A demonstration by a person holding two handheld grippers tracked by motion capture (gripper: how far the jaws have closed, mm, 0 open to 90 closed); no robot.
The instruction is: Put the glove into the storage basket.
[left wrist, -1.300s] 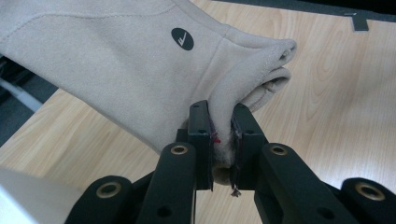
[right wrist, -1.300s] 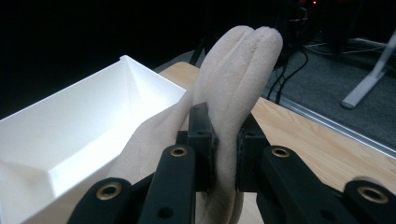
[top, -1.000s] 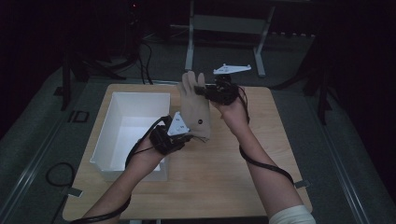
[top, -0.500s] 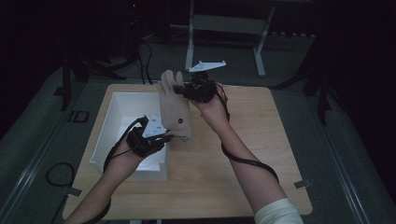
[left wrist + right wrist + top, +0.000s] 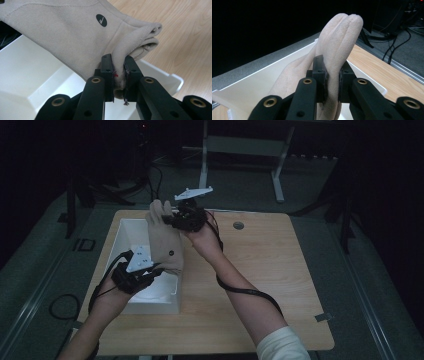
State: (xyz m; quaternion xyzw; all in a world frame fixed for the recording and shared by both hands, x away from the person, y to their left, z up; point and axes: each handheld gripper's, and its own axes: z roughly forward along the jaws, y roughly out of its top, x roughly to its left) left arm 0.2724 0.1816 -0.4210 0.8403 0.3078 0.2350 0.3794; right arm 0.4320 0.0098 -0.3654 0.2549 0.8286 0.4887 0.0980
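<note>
A beige fabric glove (image 5: 165, 245) with a small black round mark hangs stretched between both grippers above a white bin (image 5: 126, 231). My left gripper (image 5: 159, 269) is shut on the glove's cuff end (image 5: 140, 47), a fold of fabric pinched between its jaws (image 5: 118, 72). At the far end my right gripper (image 5: 170, 219) is shut on the glove's fingers (image 5: 339, 32), which stick up past its jaws (image 5: 331, 75). The bin's inside (image 5: 30, 72) lies right under the glove, and its far wall (image 5: 262, 82) shows beyond the right jaws.
The wooden table (image 5: 280, 270) stretches to the right of the bin, with a small round grommet (image 5: 238, 225) near its back edge. A cable trails from the right gripper along the forearm (image 5: 250, 292). A metal stand (image 5: 240, 145) and dark floor lie behind the table.
Both hands have carried the glove to the left, from over the table's middle to above the white bin. Both grips stay as they were.
</note>
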